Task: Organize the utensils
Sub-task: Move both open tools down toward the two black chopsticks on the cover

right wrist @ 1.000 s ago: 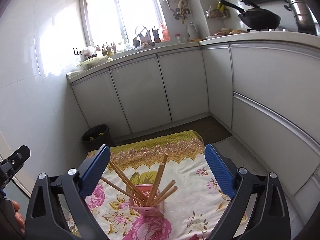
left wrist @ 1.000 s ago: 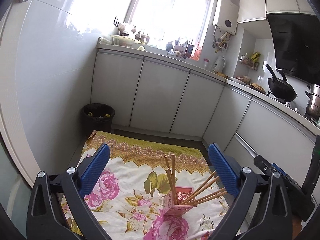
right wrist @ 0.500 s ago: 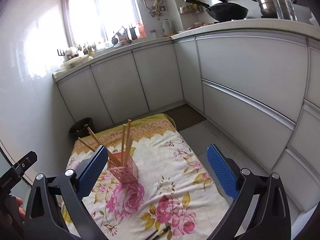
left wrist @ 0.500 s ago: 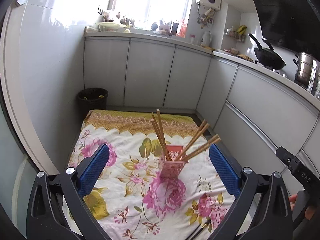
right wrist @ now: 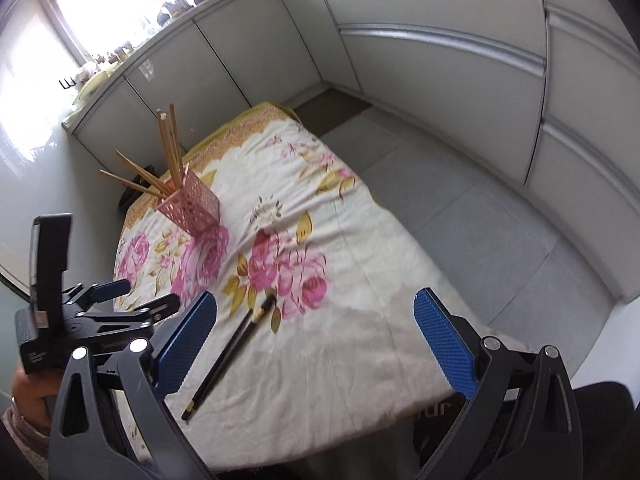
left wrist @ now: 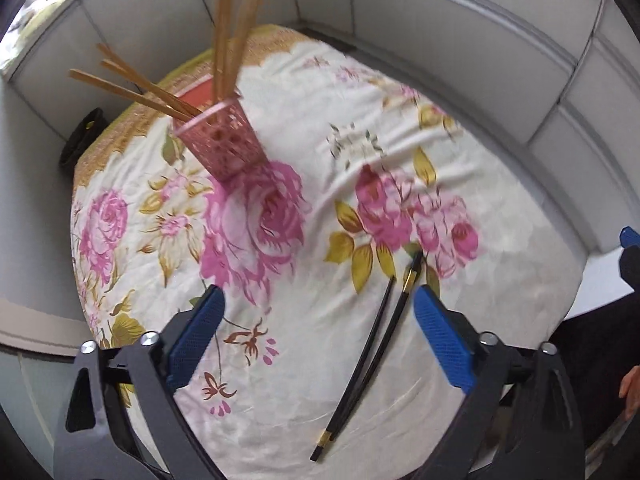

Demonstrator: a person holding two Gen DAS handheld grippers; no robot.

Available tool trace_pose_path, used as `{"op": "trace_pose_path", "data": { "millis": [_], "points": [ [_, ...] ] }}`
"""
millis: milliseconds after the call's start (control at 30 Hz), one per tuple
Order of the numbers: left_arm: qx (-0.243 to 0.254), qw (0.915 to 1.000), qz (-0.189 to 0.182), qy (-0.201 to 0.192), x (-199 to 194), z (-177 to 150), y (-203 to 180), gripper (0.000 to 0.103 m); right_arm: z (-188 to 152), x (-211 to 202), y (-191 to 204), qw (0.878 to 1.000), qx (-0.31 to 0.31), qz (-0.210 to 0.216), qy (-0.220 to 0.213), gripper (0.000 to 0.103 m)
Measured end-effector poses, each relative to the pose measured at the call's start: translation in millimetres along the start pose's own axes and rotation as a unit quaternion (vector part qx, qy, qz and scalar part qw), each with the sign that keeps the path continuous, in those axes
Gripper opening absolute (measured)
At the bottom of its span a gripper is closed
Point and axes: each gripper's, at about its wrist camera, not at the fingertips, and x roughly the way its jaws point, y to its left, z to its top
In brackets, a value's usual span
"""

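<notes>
A pink perforated holder (left wrist: 222,144) with several wooden chopsticks (left wrist: 224,36) stands on the flowered cloth (left wrist: 280,120), at the far left. It also shows in the right wrist view (right wrist: 192,208). A pair of black chopsticks (left wrist: 376,328) lies on the cloth near its front edge, also seen in the right wrist view (right wrist: 230,354). My left gripper (left wrist: 316,320) is open and empty above the cloth, with the black chopsticks close to its right finger. My right gripper (right wrist: 316,324) is open and empty, with the black chopsticks by its left finger.
The cloth covers a low table (right wrist: 400,248) in a kitchen corner. Grey cabinet fronts (right wrist: 440,40) run along the back and right. A black bin (left wrist: 80,140) stands on the floor at the left. The left gripper's body (right wrist: 80,312) shows in the right wrist view.
Both grippers have tilted down and pulled back toward the near edge of the cloth. The black chopsticks now lie between the fingers' reach. The holder looks farther off.
</notes>
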Motion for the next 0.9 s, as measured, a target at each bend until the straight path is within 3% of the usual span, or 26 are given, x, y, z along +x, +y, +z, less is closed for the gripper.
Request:
{"op": "trace_pose_path", "data": {
  "millis": [33,67,100,233,467,667,800,900],
  "points": [
    [0.011,0.9995,-0.004,0.031,15.5,-0.1,-5.3,0.057,-3.7,5.4,-4.3,1.0,0.007,0.005,0.017,0.096],
    [0.015,0.9983,-0.011,0.055,27.3,-1.0,-8.1,0.045,-5.6,10.4,-7.2,0.999,0.012,0.012,0.034,0.096],
    [0.017,0.9971,-0.015,0.073,38.6,-2.1,-9.8,0.042,-7.1,14.7,-10.0,0.998,0.02,0.022,0.049,0.096],
    [0.011,0.9941,-0.039,0.1,57.8,-4.8,-10.1,0.041,-10.6,26.7,-16.5,0.994,0.049,0.048,0.088,0.096],
    [0.039,0.9912,-0.025,0.124,64.5,-17.4,-5.6,0.039,-12.5,39.5,-14.4,0.991,0.053,0.056,0.114,0.096],
    [0.064,0.9865,-0.036,0.147,45.5,-67.7,2.4,0.04,-13.6,43.8,-4.4,0.99,0.039,0.066,0.122,0.096],
    [0.11,0.9788,-0.017,0.172,32.7,-112.0,9.2,0.04,-16.2,49.6,2.0,0.988,0.03,0.074,0.132,0.096],
    [0.114,0.975,-0.062,0.181,21.7,-130.1,15.7,0.04,-20.2,54.9,10.6,0.986,0.023,0.081,0.143,0.096]
  ]
}}
